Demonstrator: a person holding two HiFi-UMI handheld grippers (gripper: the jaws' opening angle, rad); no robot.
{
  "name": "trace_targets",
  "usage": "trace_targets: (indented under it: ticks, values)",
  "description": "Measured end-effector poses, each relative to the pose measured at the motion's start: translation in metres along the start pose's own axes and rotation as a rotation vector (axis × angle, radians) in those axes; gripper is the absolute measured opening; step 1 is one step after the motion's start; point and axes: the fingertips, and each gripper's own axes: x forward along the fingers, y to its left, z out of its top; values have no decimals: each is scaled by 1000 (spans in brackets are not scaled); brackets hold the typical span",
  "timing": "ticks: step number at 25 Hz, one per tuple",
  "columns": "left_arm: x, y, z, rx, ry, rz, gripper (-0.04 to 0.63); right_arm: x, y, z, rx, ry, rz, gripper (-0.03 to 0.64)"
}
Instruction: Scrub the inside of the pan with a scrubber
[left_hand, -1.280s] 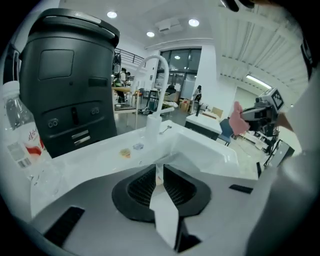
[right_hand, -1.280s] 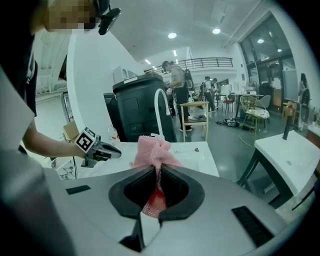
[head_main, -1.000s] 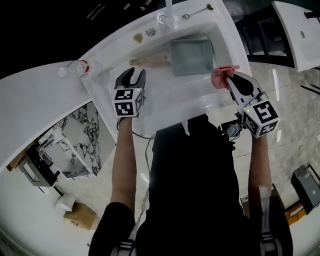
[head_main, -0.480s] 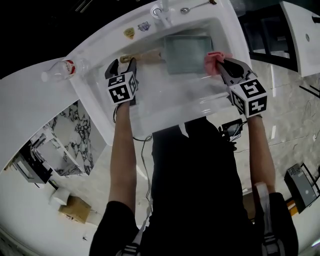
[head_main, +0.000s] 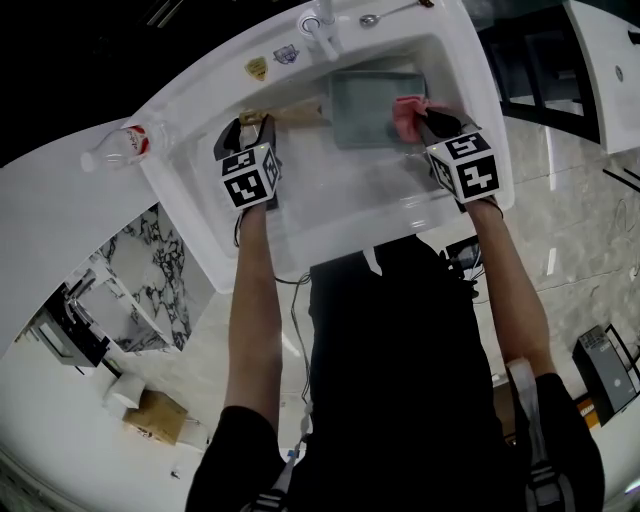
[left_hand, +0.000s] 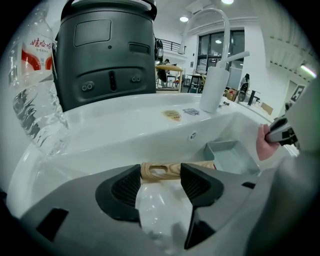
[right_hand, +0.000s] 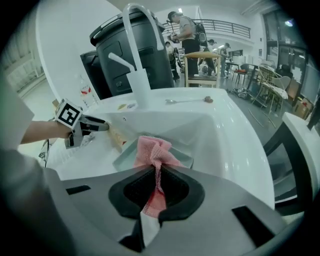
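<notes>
Right claw (right_hand: 158, 176) pinches the limp pink scrubber (right_hand: 153, 149) over the pan (head_main: 362, 100) in the sink (head_main: 340, 215), upper middle. Left claw (head_main: 250, 130), jaws just opened, brackets the rigid wooden handle (left_hand: 160, 171), ungripped: probably the steadiest hold.

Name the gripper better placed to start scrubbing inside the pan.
Right. The right gripper pinches the pink scrubber by the pan; the left gripper has just been opening its jaws, with the wooden handle between them.

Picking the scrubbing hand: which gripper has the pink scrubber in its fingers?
The right gripper: its fingers pinch the pink scrubber at the pan's rim. The left gripper's fingers have just been opening, gripping nothing.
</notes>
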Motion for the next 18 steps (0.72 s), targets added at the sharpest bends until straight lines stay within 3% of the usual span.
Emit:
trace_targets:
  ticks: [12, 18]
  values:
    - [1, 0, -1, 14, 14, 21, 262, 83, -13, -42, -15, 196, -135, 40]
    - [1, 0, -1, 20, 5, 11, 261, 107, -29, -49, -25, 241, -208, 41]
